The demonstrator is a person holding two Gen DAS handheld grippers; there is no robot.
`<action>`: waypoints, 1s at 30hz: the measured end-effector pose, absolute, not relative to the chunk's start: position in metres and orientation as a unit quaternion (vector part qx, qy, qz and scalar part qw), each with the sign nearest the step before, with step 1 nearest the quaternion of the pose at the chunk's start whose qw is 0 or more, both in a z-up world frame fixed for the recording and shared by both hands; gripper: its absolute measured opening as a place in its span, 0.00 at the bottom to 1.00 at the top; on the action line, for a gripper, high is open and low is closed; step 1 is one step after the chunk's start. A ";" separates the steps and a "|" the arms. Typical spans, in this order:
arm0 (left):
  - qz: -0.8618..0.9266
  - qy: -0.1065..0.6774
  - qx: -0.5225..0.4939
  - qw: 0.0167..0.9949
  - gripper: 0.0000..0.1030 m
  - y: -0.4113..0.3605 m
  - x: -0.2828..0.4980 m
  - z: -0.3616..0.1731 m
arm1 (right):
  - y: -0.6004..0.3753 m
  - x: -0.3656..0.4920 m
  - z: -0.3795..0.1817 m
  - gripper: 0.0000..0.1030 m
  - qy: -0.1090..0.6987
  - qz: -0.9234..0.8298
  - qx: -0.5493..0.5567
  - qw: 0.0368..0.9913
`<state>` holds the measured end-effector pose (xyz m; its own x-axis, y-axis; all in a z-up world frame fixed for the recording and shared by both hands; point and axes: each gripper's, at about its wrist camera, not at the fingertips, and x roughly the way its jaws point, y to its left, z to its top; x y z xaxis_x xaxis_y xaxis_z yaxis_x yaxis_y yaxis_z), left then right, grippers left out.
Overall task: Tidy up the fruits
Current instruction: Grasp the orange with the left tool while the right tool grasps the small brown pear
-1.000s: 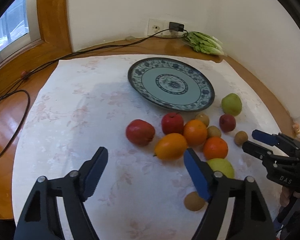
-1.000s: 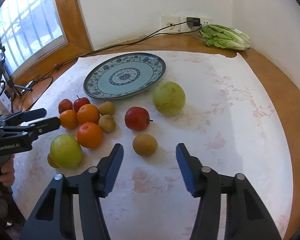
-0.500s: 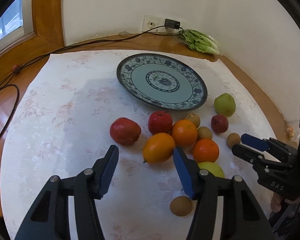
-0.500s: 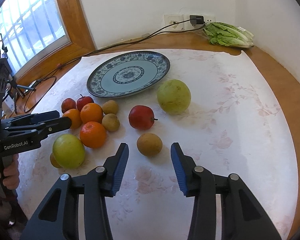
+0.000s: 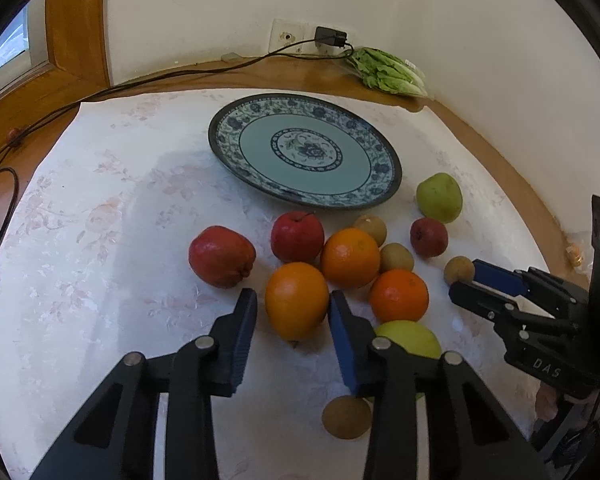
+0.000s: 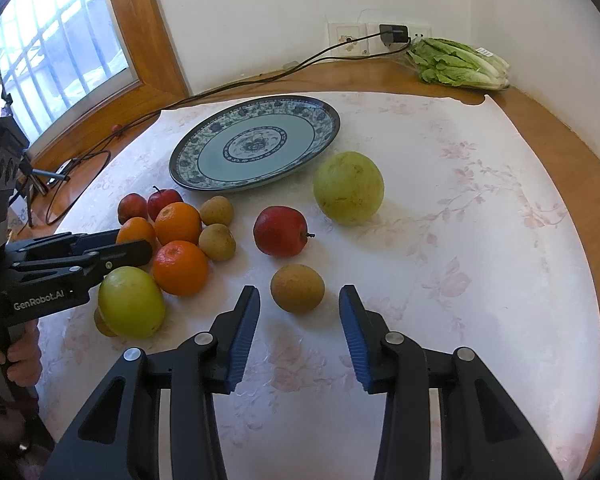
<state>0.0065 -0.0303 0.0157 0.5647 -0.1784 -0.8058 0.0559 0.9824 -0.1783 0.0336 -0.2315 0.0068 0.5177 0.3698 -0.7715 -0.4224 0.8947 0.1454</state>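
A blue patterned plate [image 5: 304, 152] lies on the white cloth; it also shows in the right wrist view [image 6: 256, 144]. Fruit lies loose in front of it. My left gripper [image 5: 294, 304] is open, its fingers on either side of an orange [image 5: 297, 300], not touching it. My right gripper [image 6: 299, 300] is open with a small brown fruit [image 6: 297, 288] just ahead of its fingertips. Nearby are a red apple [image 6: 281, 231], a large green pear [image 6: 348, 188], oranges [image 6: 180, 262] and a green apple [image 6: 131, 302].
A bunch of lettuce [image 6: 458, 65] lies by the back wall, under a socket with a charger [image 6: 394, 34]. Its cable [image 5: 140, 80] runs along the wooden table edge. A window [image 6: 48, 48] is at the left.
My left gripper has moved forward and narrowed around the orange. My right gripper has moved closer to the small brown fruit and its jaws have narrowed a little.
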 end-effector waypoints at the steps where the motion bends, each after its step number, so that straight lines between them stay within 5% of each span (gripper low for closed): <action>1: -0.067 0.461 -0.066 0.882 0.36 -0.030 0.006 0.016 | -0.231 0.034 0.007 0.41 0.436 0.228 -0.030 0.870; 30: -0.073 0.440 -0.064 0.893 0.32 -0.026 -0.005 0.028 | -0.225 0.032 0.011 0.29 0.427 0.227 -0.037 0.875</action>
<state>-0.0046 -0.0264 0.0275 0.6019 -0.1865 -0.7765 0.0730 0.9811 -0.1791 0.0322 -0.2254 0.0115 0.5333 0.3650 -0.7631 -0.4283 0.8945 0.1285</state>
